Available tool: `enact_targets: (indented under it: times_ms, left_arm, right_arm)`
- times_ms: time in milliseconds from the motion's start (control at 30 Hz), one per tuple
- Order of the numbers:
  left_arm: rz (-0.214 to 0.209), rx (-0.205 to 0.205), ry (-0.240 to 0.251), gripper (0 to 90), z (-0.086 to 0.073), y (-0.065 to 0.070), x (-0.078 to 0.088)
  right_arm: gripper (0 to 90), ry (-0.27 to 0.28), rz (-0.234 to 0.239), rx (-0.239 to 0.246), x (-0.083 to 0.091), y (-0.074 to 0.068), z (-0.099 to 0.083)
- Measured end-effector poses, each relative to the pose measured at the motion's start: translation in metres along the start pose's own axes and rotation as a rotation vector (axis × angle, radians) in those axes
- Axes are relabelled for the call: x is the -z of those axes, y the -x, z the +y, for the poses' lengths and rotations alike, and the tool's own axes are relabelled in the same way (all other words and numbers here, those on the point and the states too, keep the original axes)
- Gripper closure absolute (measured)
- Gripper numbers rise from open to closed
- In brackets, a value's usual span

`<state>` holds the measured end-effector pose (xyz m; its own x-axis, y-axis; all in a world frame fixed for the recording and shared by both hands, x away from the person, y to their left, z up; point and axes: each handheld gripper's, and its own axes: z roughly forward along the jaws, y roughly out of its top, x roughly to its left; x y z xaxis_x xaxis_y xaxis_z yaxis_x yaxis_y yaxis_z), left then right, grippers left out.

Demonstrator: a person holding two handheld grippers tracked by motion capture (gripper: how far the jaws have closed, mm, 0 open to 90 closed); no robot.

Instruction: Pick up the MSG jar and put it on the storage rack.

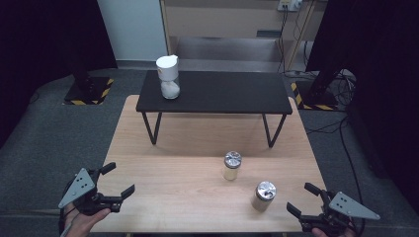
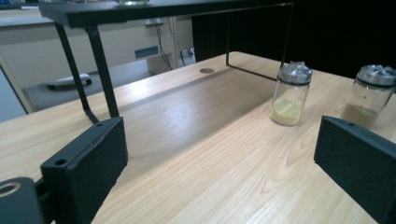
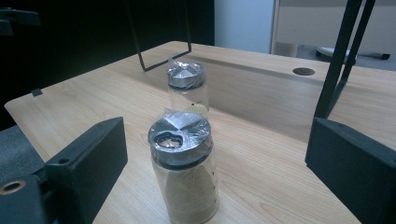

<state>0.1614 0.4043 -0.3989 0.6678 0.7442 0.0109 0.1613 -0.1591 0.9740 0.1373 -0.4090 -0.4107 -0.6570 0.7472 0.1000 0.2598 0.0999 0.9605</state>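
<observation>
Two glass shaker jars with metal lids stand on the wooden table. One holds yellowish powder. The other holds brown powder. At the table's near left corner my left gripper is open and empty, with both jars far off to its right. My right gripper is open at the near right corner. The brown-powder jar stands just ahead of its jaws, and nothing touches it.
A low black shelf on thin metal legs stands across the far half of the table. On its left end is a white-lidded jar with white contents. A round cable hole is in the tabletop under the shelf.
</observation>
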Motion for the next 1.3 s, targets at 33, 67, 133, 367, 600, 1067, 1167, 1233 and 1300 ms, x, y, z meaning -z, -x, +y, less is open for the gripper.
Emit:
enact_targets:
  times_ms: [33,67,133,367,600,1067,1167,1233,1300]
  left_arm:
    - [0.0,0.003,-0.003,1.7,-0.002,0.0,0.001]
    - [0.007,0.004,-0.012,1.7,-0.004,0.0,0.004]
    - [0.008,0.008,-0.011,1.7,-0.006,0.0,0.006]
    - [0.015,0.01,-0.016,2.4,-0.015,-0.001,0.008]
    - [-0.009,0.022,0.007,2.5,-0.027,-0.006,0.009]
    - [-0.04,-0.007,0.038,2.0,-0.035,-0.01,0.007]
    - [-0.044,-0.02,0.026,1.9,-0.034,-0.009,0.005]
    - [-0.045,-0.021,0.028,1.9,-0.034,-0.009,0.006]
    - [-0.044,-0.019,0.028,1.8,-0.034,-0.009,0.006]
  right_arm:
    - [6.1,0.0,0.0,0.0,0.0,0.0,0.0]
    - [6.1,0.0,0.0,0.0,0.0,0.0,0.0]
    - [6.1,0.0,0.0,-0.001,0.0,0.0,0.0]
    - [6.1,0.0,0.001,0.0,0.0,0.0,0.0]
    - [6.1,0.0,0.0,0.0,0.0,0.0,0.0]
    - [6.0,0.0,0.005,0.001,-0.001,0.001,-0.001]
    - [5.9,0.0,0.005,0.003,-0.001,0.001,0.0]
    - [5.8,0.0,0.005,0.002,-0.001,0.001,-0.001]
    - [5.5,0.002,0.005,0.003,-0.001,0.001,-0.001]
